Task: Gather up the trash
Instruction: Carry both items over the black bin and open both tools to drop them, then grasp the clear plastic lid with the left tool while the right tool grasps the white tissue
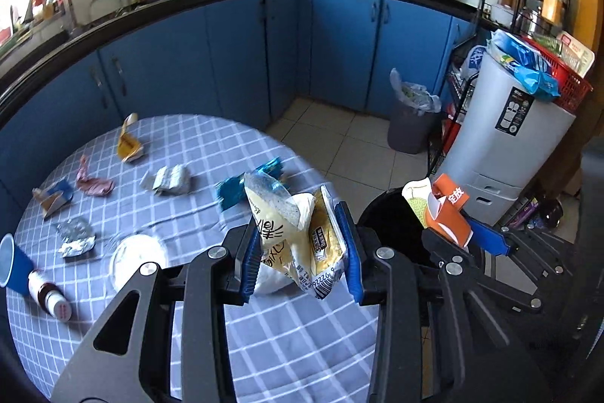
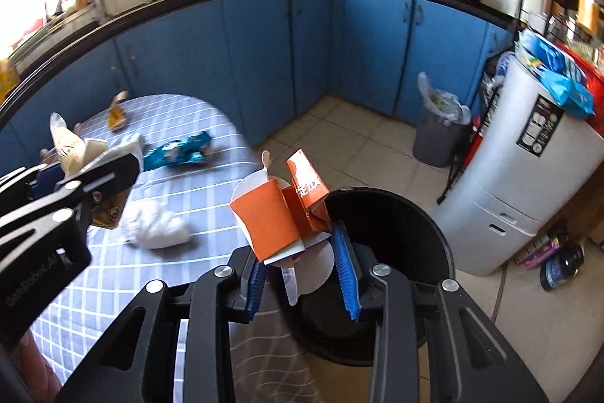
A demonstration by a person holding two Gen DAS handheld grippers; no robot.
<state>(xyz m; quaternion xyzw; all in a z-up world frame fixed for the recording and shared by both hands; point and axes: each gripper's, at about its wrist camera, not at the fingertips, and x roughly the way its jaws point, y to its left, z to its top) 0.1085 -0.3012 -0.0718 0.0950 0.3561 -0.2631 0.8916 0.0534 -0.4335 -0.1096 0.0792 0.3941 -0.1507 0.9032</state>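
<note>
A crumpled yellow-and-white plastic snack wrapper [image 1: 298, 244] is clamped between the blue pads of the left gripper [image 1: 302, 252], the jaws drawn in around it, held above the round table with a grey checked cloth [image 1: 287, 338]. A flattened orange-and-white paper carton [image 2: 279, 218] is pinched in the right gripper [image 2: 302, 263], its jaws partly closed on the carton's lower edge. Just ahead and right of the right fingers, a round black bin [image 2: 392, 252] is seen open beside the table's edge; its inside is too dark to read. Beyond the left fingers, a blue foil wrapper [image 1: 245, 186] is left on the cloth. Farther off on bare tiled floor, a grey bin lined with a clear bag [image 1: 411, 123] is filled with rubbish.
</note>
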